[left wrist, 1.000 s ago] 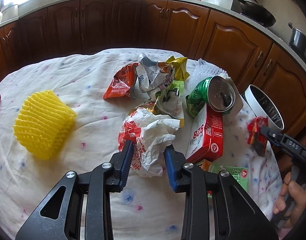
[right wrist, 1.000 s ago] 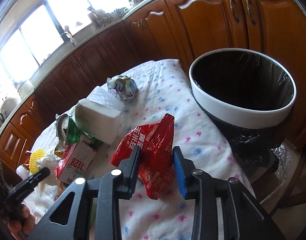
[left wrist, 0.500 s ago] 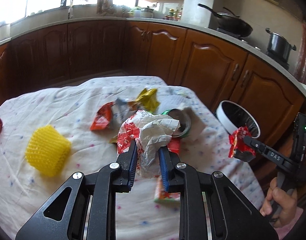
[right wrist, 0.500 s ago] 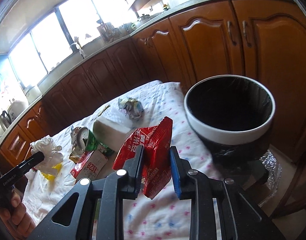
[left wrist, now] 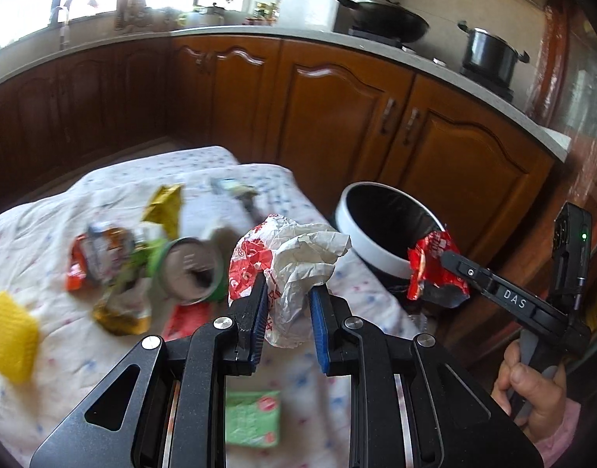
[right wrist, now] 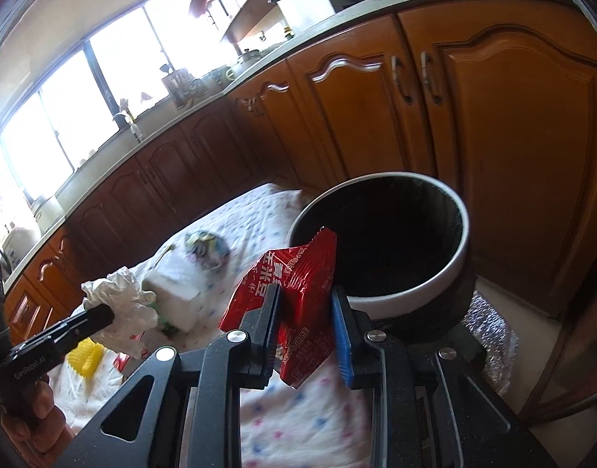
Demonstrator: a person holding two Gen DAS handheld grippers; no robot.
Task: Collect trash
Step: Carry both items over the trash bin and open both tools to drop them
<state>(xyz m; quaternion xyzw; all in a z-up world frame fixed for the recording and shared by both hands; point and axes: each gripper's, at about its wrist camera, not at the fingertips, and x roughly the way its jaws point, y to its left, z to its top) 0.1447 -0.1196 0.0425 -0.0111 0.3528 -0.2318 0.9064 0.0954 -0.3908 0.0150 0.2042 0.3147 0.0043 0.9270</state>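
Carrying two pieces of trash toward bin [right wrist: 380, 300] at 1 o'clock: left gripper [left wrist: 287, 308] clenched on crumpled wrapper [left wrist: 294, 269], right gripper [right wrist: 304, 323] clamped on red packet [right wrist: 294, 300]; risking a drop short of rim if released early, or light wrapper slipping from pads

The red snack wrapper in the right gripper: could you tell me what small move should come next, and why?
Probably carry it a little further forward over the bin's mouth before letting go. The right gripper is shut on the red snack wrapper, which hangs at the near white rim of the black-lined bin, not yet clearly above the opening.
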